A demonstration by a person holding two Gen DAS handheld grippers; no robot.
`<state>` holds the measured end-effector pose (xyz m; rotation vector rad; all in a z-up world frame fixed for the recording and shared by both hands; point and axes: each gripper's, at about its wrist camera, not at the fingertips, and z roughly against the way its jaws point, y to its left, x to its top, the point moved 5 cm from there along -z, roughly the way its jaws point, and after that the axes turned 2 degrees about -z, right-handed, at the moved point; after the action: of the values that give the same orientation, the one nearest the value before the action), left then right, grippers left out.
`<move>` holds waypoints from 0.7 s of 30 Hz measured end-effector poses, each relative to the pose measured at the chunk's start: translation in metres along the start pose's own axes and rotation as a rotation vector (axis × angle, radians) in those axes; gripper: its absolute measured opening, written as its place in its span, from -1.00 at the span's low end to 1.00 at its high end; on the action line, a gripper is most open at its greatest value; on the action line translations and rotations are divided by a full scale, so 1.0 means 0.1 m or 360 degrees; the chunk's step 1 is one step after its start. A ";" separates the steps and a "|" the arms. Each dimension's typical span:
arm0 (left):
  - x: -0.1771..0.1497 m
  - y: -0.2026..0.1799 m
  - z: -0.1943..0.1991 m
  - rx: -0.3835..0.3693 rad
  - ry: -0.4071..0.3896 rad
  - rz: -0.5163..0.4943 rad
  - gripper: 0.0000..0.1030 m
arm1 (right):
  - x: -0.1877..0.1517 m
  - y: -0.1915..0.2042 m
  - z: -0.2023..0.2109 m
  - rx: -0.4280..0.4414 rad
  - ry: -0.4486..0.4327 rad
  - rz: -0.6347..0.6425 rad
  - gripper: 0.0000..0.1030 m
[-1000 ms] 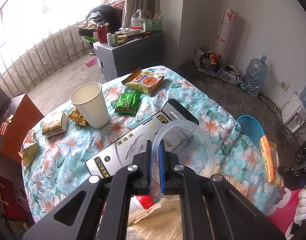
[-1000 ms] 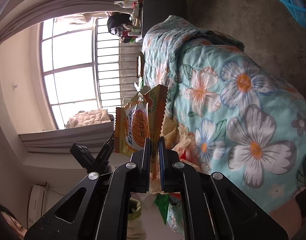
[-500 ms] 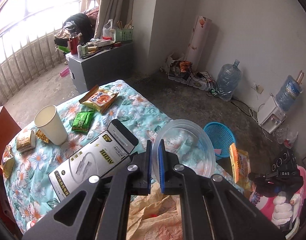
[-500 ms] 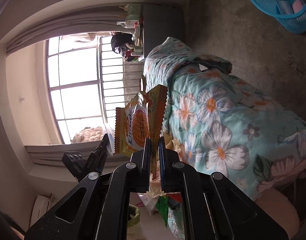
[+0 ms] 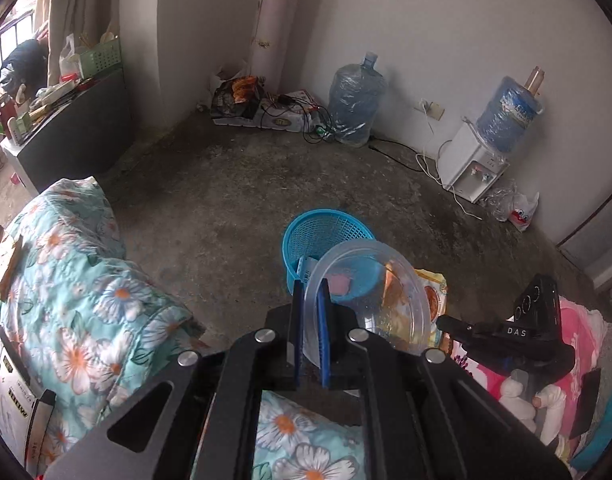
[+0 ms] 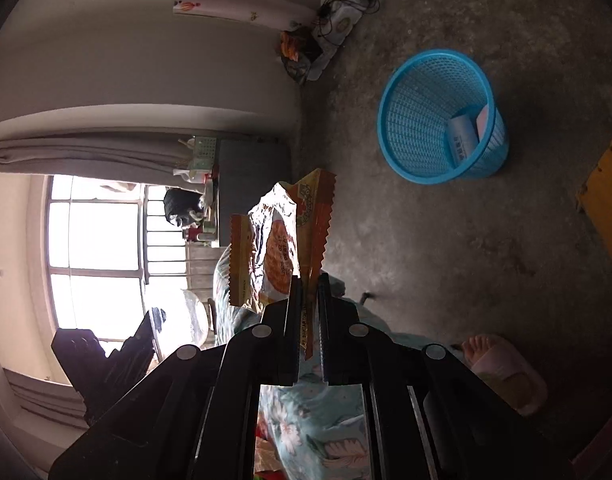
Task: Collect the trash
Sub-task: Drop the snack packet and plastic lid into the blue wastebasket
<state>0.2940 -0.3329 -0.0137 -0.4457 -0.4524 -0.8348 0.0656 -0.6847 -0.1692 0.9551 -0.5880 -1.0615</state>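
My left gripper point(image 5: 311, 292) is shut on the rim of a clear plastic bowl point(image 5: 374, 300) and holds it in the air, in front of a blue mesh trash basket point(image 5: 326, 236) on the concrete floor. My right gripper point(image 6: 310, 286) is shut on an orange snack packet point(image 6: 282, 240), held up off the table; the same packet shows in the left wrist view point(image 5: 432, 292) behind the bowl. The basket point(image 6: 426, 120) lies ahead and to the right in the right wrist view, with a blue wrapper point(image 6: 462, 140) and a pink item inside.
The table with the floral cloth point(image 5: 86, 292) is at my left, with a black and white box point(image 5: 18, 400) on it. Water jugs point(image 5: 356, 104), a dispenser point(image 5: 474, 164) and cables line the far wall. A pink slipper point(image 6: 502, 368) lies on the floor.
Both grippers have swung away from the table toward the blue basket, each still holding its item. The basket now sits much closer and more central in both views.
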 end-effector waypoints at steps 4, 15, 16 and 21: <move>0.21 -0.25 -0.62 -0.0042 0.0105 0.0000 -0.88 | 0.40 -0.17 -0.18 -0.0099 -0.0062 -0.0045 -0.87; 0.61 -0.20 -1.78 -0.0057 0.0155 0.0400 0.18 | 1.34 -1.09 -0.91 -0.0607 -0.0204 -0.0281 0.35; 0.58 -0.17 -1.77 -0.0085 0.0159 0.0408 0.18 | 1.30 -1.22 -0.88 -0.0571 -0.0201 -0.0332 0.35; 0.46 -0.09 -1.48 -0.0104 0.0091 0.0340 0.18 | 0.99 -1.44 -0.70 -0.0514 -0.0205 -0.0246 0.35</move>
<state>0.3446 -0.4455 -0.1077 -0.5194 -0.3189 -0.6550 0.0951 -0.7738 -0.3321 0.6597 -0.4348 -1.3185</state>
